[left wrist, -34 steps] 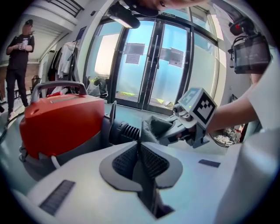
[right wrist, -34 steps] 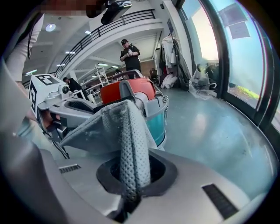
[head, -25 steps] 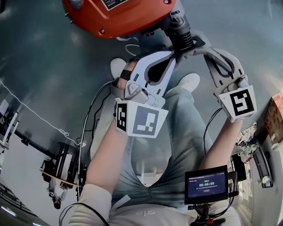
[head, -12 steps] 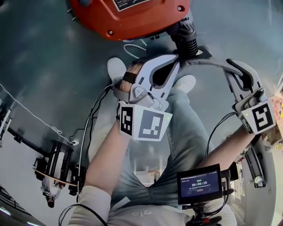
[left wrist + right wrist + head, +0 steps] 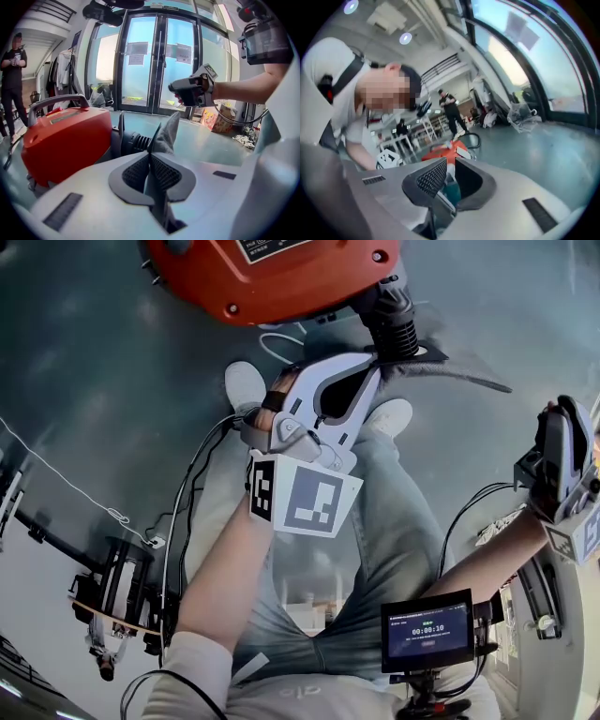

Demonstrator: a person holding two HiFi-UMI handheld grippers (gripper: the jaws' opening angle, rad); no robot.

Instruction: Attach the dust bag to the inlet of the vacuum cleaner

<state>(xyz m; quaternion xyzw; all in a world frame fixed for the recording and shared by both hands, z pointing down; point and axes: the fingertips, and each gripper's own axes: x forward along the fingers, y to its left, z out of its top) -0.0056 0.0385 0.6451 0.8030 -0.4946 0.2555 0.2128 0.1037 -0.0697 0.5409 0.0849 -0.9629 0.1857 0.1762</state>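
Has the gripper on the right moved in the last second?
Yes. The right gripper has swung rightward, away from the red vacuum cleaner and the dust bag.

You worked in a workshop-like hall: tall glass doors (image 5: 154,61) on the far side, a smooth grey floor (image 5: 103,371) with trailing cables (image 5: 187,495), coats (image 5: 63,70) hanging left, cardboard boxes (image 5: 217,117) right.

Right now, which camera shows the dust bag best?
The left gripper view: the grey dust bag stands pinched in the left tongs, beside the ribbed inlet. The head view shows the dust bag only as a thin strip; the right gripper view, none.
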